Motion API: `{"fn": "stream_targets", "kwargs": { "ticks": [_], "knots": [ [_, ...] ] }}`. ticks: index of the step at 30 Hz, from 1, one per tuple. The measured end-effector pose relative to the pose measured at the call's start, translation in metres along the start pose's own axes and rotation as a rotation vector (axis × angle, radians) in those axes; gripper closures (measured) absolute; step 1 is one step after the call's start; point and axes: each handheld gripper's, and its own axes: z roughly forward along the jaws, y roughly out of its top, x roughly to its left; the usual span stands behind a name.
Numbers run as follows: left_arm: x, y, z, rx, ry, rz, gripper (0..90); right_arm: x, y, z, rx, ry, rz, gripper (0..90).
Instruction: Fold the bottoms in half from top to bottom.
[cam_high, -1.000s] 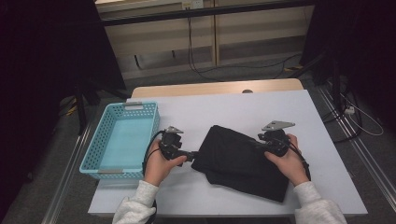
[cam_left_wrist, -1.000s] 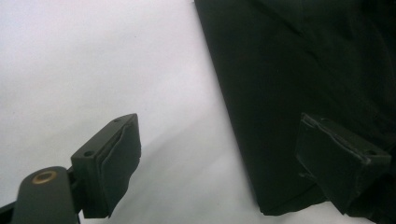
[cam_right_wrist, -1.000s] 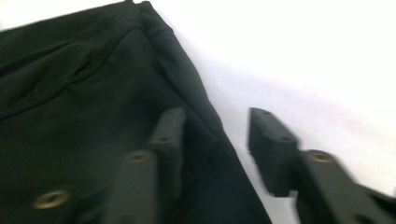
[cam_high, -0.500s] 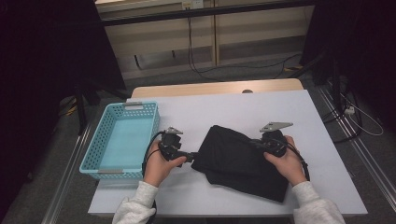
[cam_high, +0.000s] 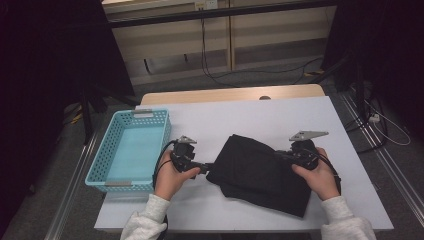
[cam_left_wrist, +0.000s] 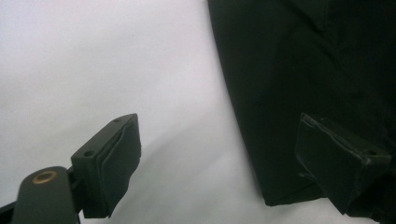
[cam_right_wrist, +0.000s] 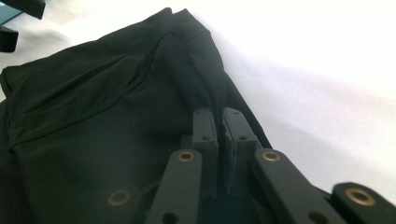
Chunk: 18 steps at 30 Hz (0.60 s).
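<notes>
Right tool (cam_right_wrist: 219, 154) had just closed, pinching cloth (cam_high: 260, 172) edge. Left tool (cam_left_wrist: 233, 163) spread, straddling opposite corner, unpinched. Advice: close left before lifting; keep fold aligned.

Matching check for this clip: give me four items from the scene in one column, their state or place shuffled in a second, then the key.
1. left gripper
2. right gripper
3. black garment
4. blue basket

A. pinching a fabric fold
B. at the table's left edge
C. jaws open at the cloth's edge
D. folded, mid-table

Pairs: 1-C, 2-A, 3-D, 4-B
</notes>
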Motion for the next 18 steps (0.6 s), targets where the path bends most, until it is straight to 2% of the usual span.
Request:
{"fn": "stream_targets", "kwargs": {
  "ticks": [6,15,18],
  "knots": [
    [-0.002,0.0,0.002,0.0,-0.008,0.0,15.0,0.0,-0.002,-0.005,-0.005,0.01,0.001,85.0],
    [-0.004,0.001,0.004,0.005,-0.018,0.012,14.9,-0.003,-0.005,-0.014,-0.019,0.026,0.027,85.0],
    [-0.004,0.001,0.004,-0.004,-0.019,0.015,15.1,-0.005,-0.008,-0.016,-0.015,0.019,0.031,84.9]
  ]
}}
